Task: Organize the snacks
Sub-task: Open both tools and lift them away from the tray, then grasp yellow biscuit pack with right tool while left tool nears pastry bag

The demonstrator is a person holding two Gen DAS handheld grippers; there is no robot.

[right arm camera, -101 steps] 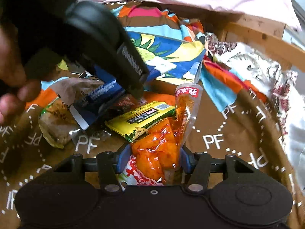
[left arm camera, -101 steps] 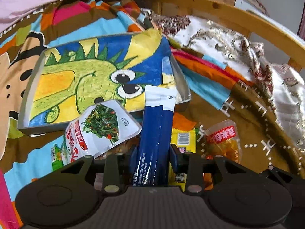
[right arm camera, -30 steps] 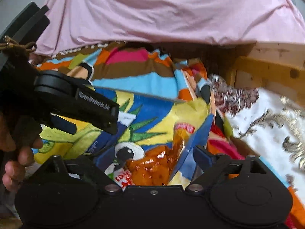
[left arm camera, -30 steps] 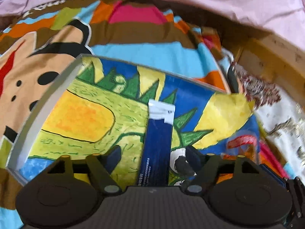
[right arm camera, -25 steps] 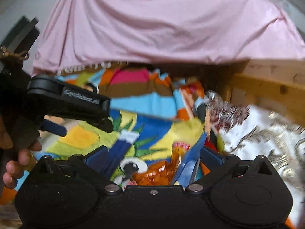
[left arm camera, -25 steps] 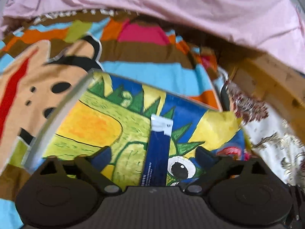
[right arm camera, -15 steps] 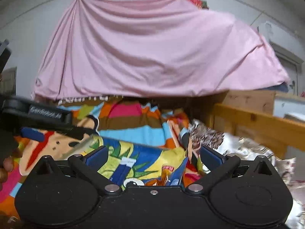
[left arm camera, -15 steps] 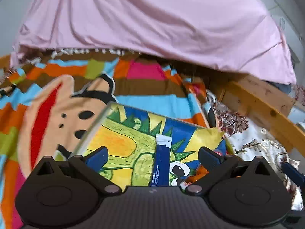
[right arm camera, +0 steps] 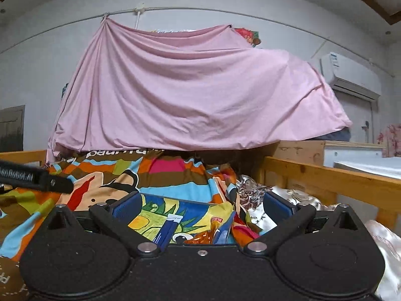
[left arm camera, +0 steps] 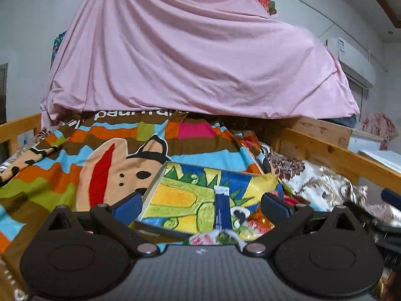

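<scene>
Bedroom setting, wooden-framed bed [left arm camera: 325, 150] under a draped pink sheet [left arm camera: 195, 57], striped cartoon blanket [left arm camera: 112, 155] as the working surface. Item one: our left gripper [left arm camera: 200, 204], jaws spread wide and empty, raised above the bedding with nothing between the blue pads [left arm camera: 126, 205]. Item two: our right gripper [right arm camera: 201, 207], likewise released and empty, pointing about level over the same spot. Item three: dinosaur-print tray [left arm camera: 160, 175], shallow, lying on the blanket just ahead of both grippers. Item four: blue stick pack [left arm camera: 221, 205], long and narrow, lying lengthwise inside the tray; in the right wrist view it appears as blue stick pack [right arm camera: 168, 228]. Item five: orange snack pouch [right arm camera: 213, 228], clear film with a red label, resting at the tray's right end beside a folded-down corner. Item six: further packets [left arm camera: 213, 238] low at the near edge, blurred, apparently outside the tray; we cannot tell how many. Handling notes, by our judgement: all packets look light and soft, film-wrapped and likely slippery; the stick pack is the stiffer and best pinched across its narrow width near the middle; the pouch holds loose pieces and is better taken by its sealed top edge than squeezed at the belly.
</scene>
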